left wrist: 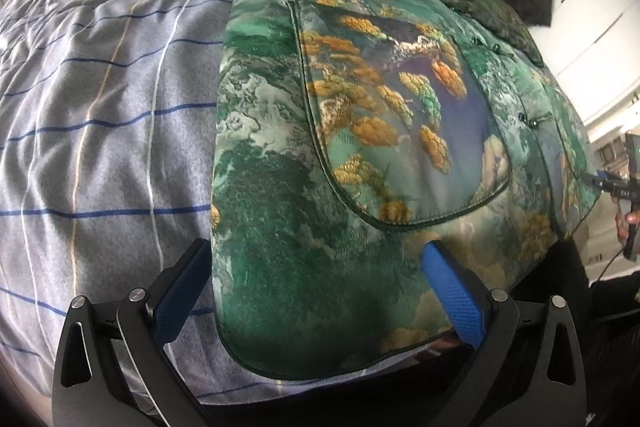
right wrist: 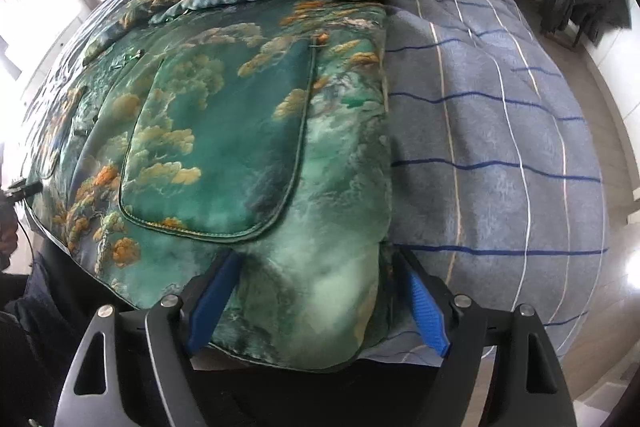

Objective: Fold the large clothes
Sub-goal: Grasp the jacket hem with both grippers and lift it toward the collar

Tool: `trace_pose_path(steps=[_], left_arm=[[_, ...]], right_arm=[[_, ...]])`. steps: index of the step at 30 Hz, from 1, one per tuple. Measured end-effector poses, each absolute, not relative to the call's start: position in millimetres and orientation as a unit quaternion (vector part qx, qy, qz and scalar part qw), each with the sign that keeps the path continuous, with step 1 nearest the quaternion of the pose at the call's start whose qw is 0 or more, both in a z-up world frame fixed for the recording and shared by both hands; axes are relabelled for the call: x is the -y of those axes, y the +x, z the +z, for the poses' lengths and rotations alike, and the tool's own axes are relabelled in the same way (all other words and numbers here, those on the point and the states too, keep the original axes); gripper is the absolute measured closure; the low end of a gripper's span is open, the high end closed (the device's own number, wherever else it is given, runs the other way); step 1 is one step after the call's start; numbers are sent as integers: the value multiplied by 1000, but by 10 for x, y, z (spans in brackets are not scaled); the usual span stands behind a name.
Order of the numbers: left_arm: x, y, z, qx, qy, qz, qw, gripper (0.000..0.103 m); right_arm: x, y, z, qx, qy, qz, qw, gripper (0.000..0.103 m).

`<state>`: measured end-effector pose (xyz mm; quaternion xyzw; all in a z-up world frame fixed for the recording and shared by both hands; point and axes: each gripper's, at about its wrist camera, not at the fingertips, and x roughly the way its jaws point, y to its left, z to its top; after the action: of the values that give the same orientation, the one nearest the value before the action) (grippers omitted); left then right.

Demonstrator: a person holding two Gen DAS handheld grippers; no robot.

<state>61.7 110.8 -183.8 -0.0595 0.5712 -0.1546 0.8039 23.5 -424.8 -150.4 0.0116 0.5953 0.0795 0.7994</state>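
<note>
Two grippers, the left gripper (left wrist: 316,287) and the right gripper (right wrist: 320,291), were held with jaws apart astride the near hem corners of the green jacket (left wrist: 360,115), which was spread flat on the bed (left wrist: 100,127), apparently so the hem could be lifted.

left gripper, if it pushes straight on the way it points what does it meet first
Most likely the green jacket: the open left gripper already straddles its near hem corner, so padded fabric fills the gap, though contact depth is unclear.
</note>
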Motion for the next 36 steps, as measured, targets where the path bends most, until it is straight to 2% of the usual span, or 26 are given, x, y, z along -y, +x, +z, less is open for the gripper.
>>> trace_pose_path(steps=[16, 18, 19, 20, 21, 22, 23, 24, 25, 26, 29, 36], left_arm=[[-947, 596, -1876, -587, -56, -175, 788, 2], [-928, 604, -1861, -589, -55, -175, 787, 7], [-927, 600, -1849, -591, -51, -172, 787, 13], [-927, 605, -1837, -591, -47, -170, 787, 22], [-937, 599, -1824, -592, -46, -169, 786, 26], [-953, 592, -1804, -593, -44, -168, 787, 35], [-962, 592, -1790, -593, -43, -166, 787, 46], [-975, 590, -1769, -593, -41, -162, 787, 53], [-992, 592, -1747, -593, -41, -159, 788, 66], [-1018, 587, -1733, -594, -42, -158, 788, 74], [-1061, 608, -1682, -595, -54, -156, 787, 86], [-1150, 542, -1510, -581, -67, -158, 796, 91]], right_arm=[[4197, 213, -1529, -615, 2, 100, 782, 21], [4192, 207, -1512, -616, 0, 102, 781, 22], [4190, 205, -1494, -616, 0, 101, 781, 23], [4187, 209, -1483, -617, -1, 100, 781, 34], [4186, 216, -1471, -619, -2, 97, 779, 48], [4190, 220, -1457, -620, -2, 94, 779, 54], [4203, 227, -1434, -619, 2, 91, 780, 66], [4212, 236, -1410, -618, 6, 89, 781, 77], [4227, 240, -1385, -616, 11, 90, 782, 80], [4224, 242, -1361, -614, 14, 91, 784, 84], [4197, 242, -1293, -608, 11, 93, 788, 87], [4232, 253, -1147, -595, 39, 101, 796, 90]])
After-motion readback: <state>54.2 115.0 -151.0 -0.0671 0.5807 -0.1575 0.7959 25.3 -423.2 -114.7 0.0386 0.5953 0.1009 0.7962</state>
